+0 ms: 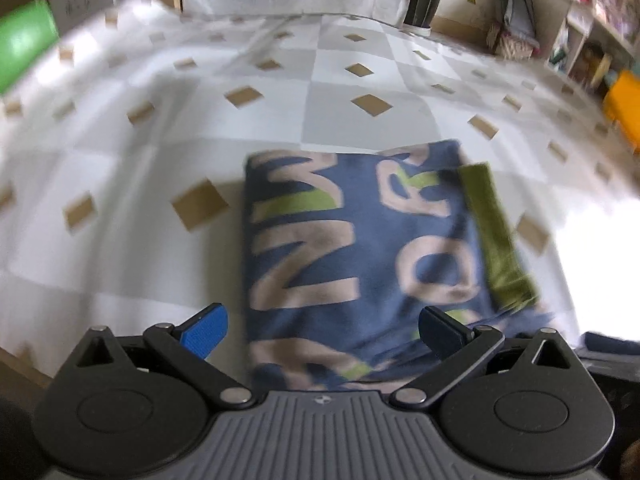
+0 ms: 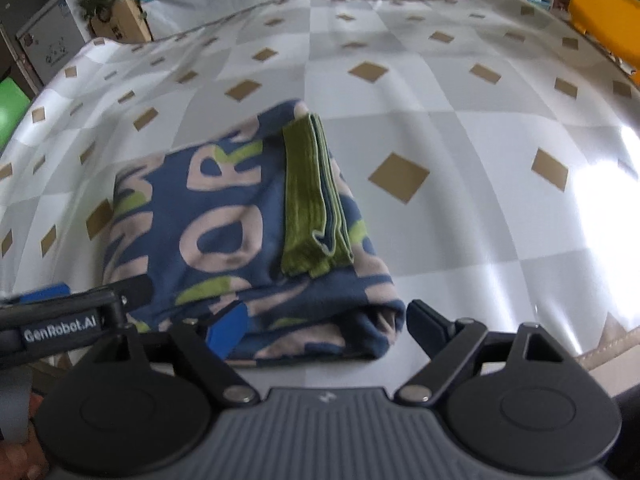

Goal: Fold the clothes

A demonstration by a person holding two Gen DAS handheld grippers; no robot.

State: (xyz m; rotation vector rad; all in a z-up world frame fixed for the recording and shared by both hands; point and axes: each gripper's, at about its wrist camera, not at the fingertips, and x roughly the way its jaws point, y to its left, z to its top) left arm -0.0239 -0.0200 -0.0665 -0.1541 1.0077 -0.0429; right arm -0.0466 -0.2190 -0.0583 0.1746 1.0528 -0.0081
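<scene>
A folded blue garment [image 1: 340, 248] with large pink and green letters lies flat on the table, a green ribbed cuff [image 1: 496, 232] folded along its right side. My left gripper [image 1: 322, 332] hovers over its near edge, jaws wide apart and nothing pinched. In the right wrist view the same garment [image 2: 224, 232] shows its green cuff [image 2: 308, 200] on top. My right gripper [image 2: 326, 328] stands open, with the garment's near right corner lying loosely between the fingers. The left gripper's body [image 2: 60, 320] juts in from the left beside it.
The table [image 2: 460, 128] is covered by a grey-and-white checked cloth with tan diamonds. A green object [image 1: 24, 40] sits far left and a yellow box [image 2: 604, 16] far right. A cardboard box with a plant [image 2: 116, 12] and shelves [image 1: 592, 28] stand beyond the table.
</scene>
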